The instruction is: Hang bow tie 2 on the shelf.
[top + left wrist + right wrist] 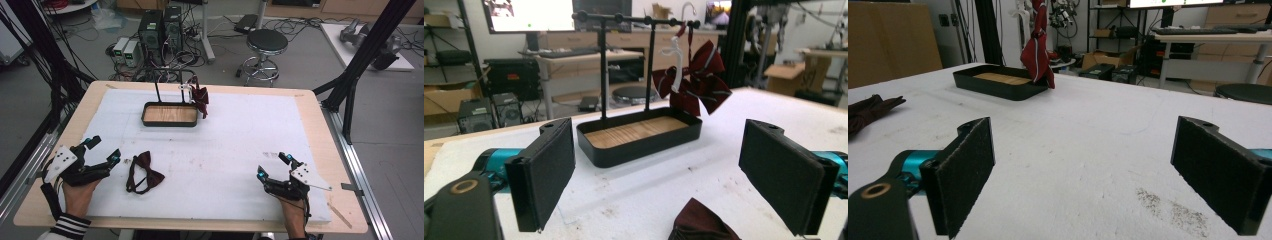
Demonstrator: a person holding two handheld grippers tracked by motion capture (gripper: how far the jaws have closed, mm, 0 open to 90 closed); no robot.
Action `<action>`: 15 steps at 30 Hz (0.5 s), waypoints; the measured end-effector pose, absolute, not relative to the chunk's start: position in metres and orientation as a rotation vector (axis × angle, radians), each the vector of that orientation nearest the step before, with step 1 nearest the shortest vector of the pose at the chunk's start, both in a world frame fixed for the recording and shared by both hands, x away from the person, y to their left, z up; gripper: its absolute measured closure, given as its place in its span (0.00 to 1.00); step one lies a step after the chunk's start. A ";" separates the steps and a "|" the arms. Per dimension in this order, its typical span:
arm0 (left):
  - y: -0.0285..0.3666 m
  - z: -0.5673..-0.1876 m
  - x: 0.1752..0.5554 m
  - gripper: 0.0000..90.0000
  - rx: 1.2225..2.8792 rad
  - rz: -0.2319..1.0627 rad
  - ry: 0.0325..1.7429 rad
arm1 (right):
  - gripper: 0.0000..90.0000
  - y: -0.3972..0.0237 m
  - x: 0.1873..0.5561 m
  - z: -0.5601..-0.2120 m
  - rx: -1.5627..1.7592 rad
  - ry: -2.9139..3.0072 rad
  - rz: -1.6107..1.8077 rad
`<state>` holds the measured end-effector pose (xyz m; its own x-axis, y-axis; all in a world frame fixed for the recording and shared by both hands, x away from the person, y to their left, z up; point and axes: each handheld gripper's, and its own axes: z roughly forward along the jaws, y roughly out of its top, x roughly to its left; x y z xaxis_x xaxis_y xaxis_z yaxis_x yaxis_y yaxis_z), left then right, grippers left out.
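Note:
A dark red bow tie (144, 172) lies flat on the white mat, just right of my left gripper (103, 149), which is open and holds nothing. Its edge shows between the jaws in the left gripper view (701, 224). A second red bow tie with pale stripes (696, 82) hangs from the right end of a black T-bar stand (634, 20). That stand rises from a black tray with a wooden floor (169, 114) at the back of the mat. My right gripper (272, 166) rests open at the front right, far from both ties.
The white mat (235, 135) covers a wooden table. A black frame post (367, 50) rises at the table's right rear corner. Behind the table stand a round stool (266, 47) and computer boxes with cables (160, 30).

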<state>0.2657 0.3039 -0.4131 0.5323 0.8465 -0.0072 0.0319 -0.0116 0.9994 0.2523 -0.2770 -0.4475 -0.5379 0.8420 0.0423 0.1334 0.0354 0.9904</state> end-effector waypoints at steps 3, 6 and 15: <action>0.304 -0.402 0.264 0.17 1.507 0.763 0.794 | 0.11 -0.277 0.253 -0.448 0.996 1.736 1.545; 0.303 -0.391 0.264 0.17 1.560 0.743 0.780 | 0.11 -0.277 0.253 -0.448 0.996 1.731 1.543; 0.295 -0.378 0.271 0.17 1.749 0.658 0.764 | 0.11 -0.279 0.251 -0.450 1.014 1.716 1.551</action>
<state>0.2712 0.2954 -0.3778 0.6427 0.7635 0.0638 0.1757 -0.2280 0.9577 0.2515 -0.2791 -0.4504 -0.5234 0.8503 0.0550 0.1406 0.0225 0.9898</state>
